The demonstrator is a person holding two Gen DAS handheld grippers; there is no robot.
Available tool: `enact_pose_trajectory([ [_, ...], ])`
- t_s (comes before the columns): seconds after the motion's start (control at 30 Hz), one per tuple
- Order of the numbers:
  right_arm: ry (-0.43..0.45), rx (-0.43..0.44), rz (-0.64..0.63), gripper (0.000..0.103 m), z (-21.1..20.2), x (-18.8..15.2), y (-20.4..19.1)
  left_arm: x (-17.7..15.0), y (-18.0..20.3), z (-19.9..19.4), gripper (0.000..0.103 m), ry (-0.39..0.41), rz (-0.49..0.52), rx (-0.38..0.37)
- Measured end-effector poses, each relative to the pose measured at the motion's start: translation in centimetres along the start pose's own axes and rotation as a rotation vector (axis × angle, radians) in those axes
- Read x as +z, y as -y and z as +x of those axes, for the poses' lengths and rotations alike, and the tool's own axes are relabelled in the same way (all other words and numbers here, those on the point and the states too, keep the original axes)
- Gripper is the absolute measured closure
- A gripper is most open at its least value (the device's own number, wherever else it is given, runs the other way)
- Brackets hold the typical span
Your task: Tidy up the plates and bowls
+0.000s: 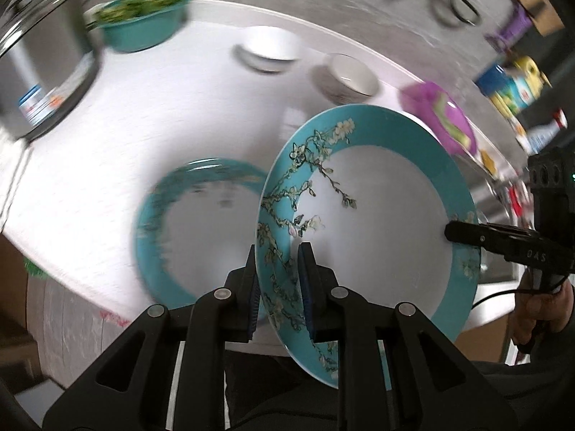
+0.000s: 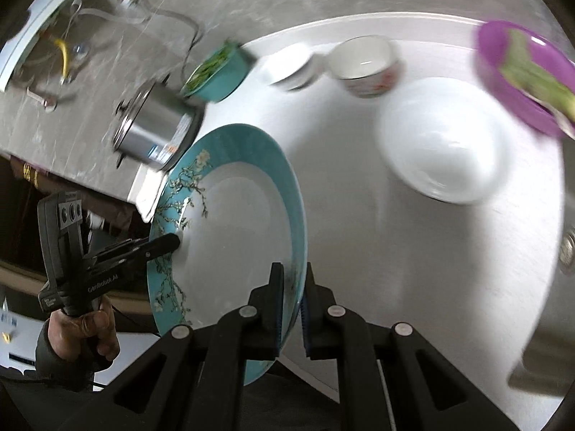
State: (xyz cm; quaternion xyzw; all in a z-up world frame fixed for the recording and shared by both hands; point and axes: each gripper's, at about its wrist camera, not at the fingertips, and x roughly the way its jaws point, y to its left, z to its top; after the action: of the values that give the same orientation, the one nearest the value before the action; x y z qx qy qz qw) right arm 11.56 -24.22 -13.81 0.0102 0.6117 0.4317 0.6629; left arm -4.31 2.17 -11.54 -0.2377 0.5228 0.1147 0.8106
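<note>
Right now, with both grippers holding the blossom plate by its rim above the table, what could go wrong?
1. The blossom plate hangs tilted, pinched only at its rim by the left gripper and right gripper; if either grip is uneven, it may slip or twist.
2. A second blossom plate lies directly beside it on the table; lowering carelessly could chip both.
3. The pictures are blurred by motion, and the white bowl and steel pot stand near.

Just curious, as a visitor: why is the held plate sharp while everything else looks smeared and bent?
Left wrist view: the plate and left gripper are crisp; the second plate and bowls behind streak with motion blur. Right wrist view: the white bowl and purple bowl are smeared. Both fisheye lenses curve the table edge.
</note>
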Motion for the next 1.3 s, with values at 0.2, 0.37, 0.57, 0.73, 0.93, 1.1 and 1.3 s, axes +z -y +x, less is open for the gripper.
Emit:
enact_pose_trajectory([
  [0.2, -0.079, 0.019, -0.071, 0.092, 5.9, 1.8, -4.3, -0.2, -6.9, 0.2, 0.085, 0.005, -0.085, 0.05],
  [0.37, -0.127, 0.005, -0.091, 0.092, 10.1, 2.6, -5.3, -0.5, -11.3, 2.1, 0.085, -0.019, -0.12, 0.066],
  [0.57, -0.154, -0.04, -0.108, 0.09, 13.2, 2.8, -5.4, -0.5, -13.6, 3.8, 0.084, -0.04, -0.108, 0.08],
  [0.73, -0.157, -0.081, -0.128, 0.089, 14.8, 2.5, -5.4, -0.8, -14.2, 5.0, 0.084, -0.048, -0.089, 0.086],
  [0.93, -0.141, -0.118, -0.144, 0.088, 15.2, 2.0, -5.1, -1.3, -14.3, 6.3, 0.084, -0.047, -0.079, 0.078],
  [1.1, -0.124, -0.147, -0.164, 0.087, 15.7, 1.9, -5.4, -1.3, -14.1, 7.4, 0.084, -0.048, -0.072, 0.074],
  [1.3, -0.093, -0.17, -0.202, 0.086, 15.8, 1.7, -5.7, -1.3, -14.3, 7.6, 0.084, -0.038, -0.065, 0.071],
])
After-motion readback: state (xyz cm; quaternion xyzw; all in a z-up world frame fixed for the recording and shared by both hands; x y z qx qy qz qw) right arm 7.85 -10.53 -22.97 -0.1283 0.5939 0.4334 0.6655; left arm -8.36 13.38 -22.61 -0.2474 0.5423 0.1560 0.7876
